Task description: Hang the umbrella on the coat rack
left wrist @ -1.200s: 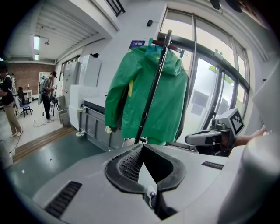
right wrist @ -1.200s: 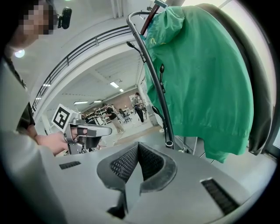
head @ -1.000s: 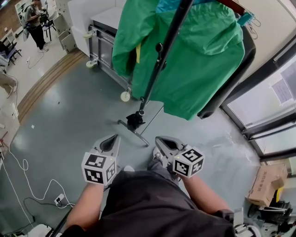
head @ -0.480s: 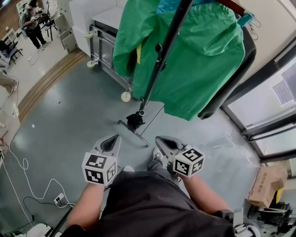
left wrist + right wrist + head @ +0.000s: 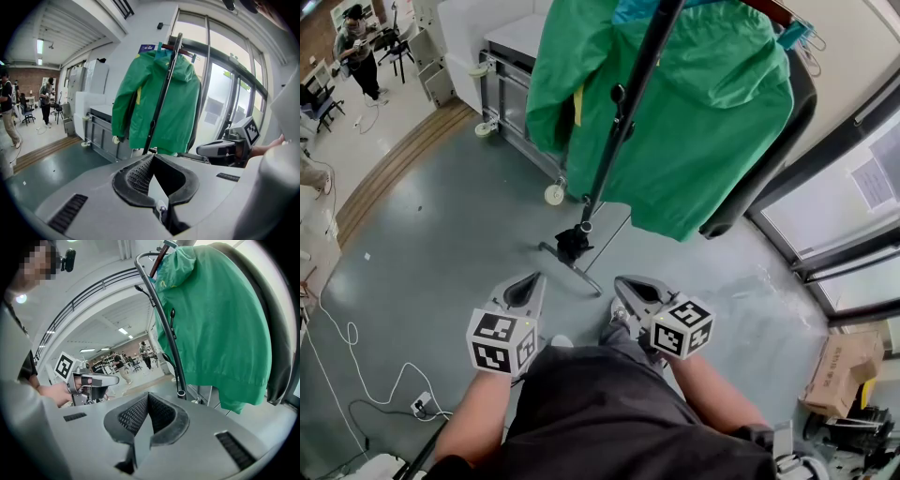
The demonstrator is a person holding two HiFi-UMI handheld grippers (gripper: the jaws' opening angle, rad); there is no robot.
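Observation:
The black coat rack pole (image 5: 623, 122) rises from its base (image 5: 574, 246) on the grey floor, just ahead of me. A green jacket (image 5: 703, 122) hangs on it. Behind the jacket hangs a long dark thing (image 5: 773, 155), which may be the folded umbrella; I cannot tell for sure. My left gripper (image 5: 528, 281) and right gripper (image 5: 628, 284) are held side by side near my waist, pointing at the rack's base. Both are shut with nothing between the jaws. The left gripper view shows its own tips (image 5: 152, 157) meeting, and so does the right gripper view (image 5: 148, 394).
A white cabinet on casters (image 5: 511, 84) stands behind the rack. Glass doors (image 5: 853, 197) run along the right, with a cardboard box (image 5: 839, 370) at their foot. Cables (image 5: 347, 356) and a power strip (image 5: 420, 405) lie at the left. A person (image 5: 356, 47) stands far back.
Both grippers and the rack stay where they were. Only the person far at the back left has shifted a little.

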